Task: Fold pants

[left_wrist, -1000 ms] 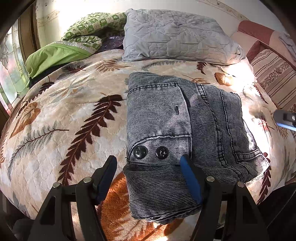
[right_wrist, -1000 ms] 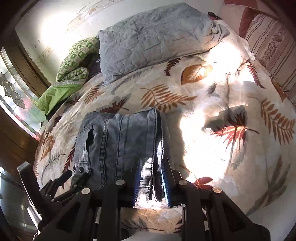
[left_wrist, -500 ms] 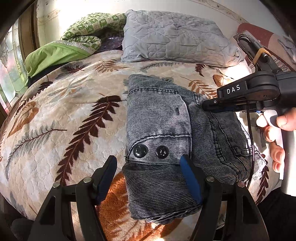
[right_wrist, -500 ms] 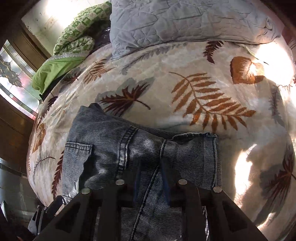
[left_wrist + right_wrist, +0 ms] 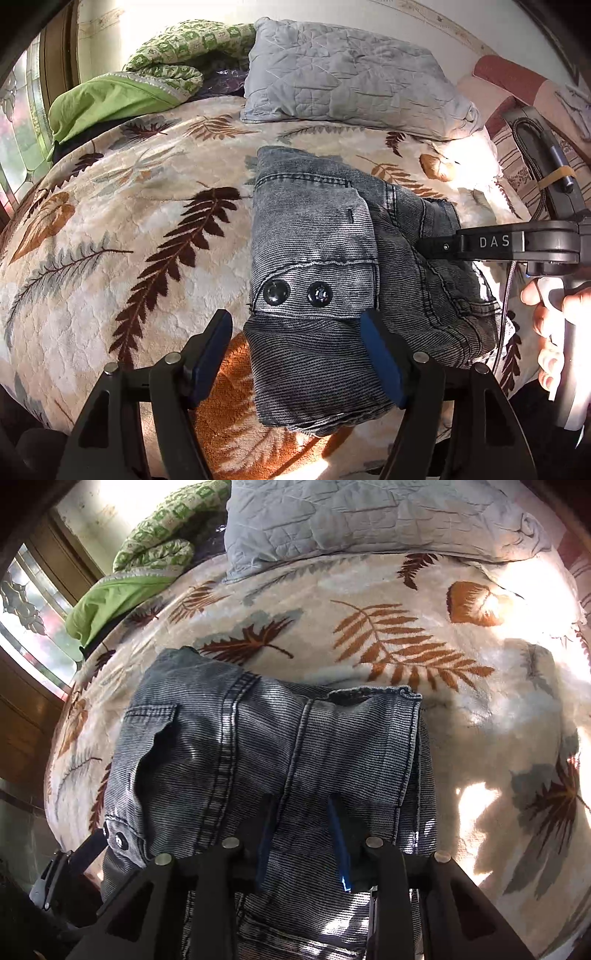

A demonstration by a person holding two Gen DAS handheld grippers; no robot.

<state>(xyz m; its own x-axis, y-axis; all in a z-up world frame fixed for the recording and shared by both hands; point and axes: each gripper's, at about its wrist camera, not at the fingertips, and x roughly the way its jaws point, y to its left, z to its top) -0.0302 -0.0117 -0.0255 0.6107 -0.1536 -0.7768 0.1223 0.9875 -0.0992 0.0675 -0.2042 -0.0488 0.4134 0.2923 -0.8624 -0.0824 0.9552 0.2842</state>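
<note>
The grey denim pants [image 5: 314,236] lie folded into a thick packet on the leaf-patterned blanket [image 5: 147,229], pocket flap with two black snaps on top. My left gripper [image 5: 295,325] hangs open over the packet's near edge, with the pants' corner between its blue pads but untouched. My right gripper [image 5: 303,812] points down onto the middle of the pants [image 5: 221,738]. Its jaws are opening, with denim beneath and between the pads, which no longer pinch it. In the left wrist view the right gripper [image 5: 436,243] reaches in from the right, held by a hand [image 5: 554,314].
A grey quilted pillow [image 5: 347,77] and a green patterned quilt [image 5: 147,74] lie at the head of the bed. A window [image 5: 33,616] with a wooden frame is on the left. A striped cushion [image 5: 517,162] sits at the right. The bed's near edge is just below the pants.
My right gripper moved in from the pants' right edge to over their middle, and its jaws parted from the fold of denim they pinched. The left gripper stayed still and open.
</note>
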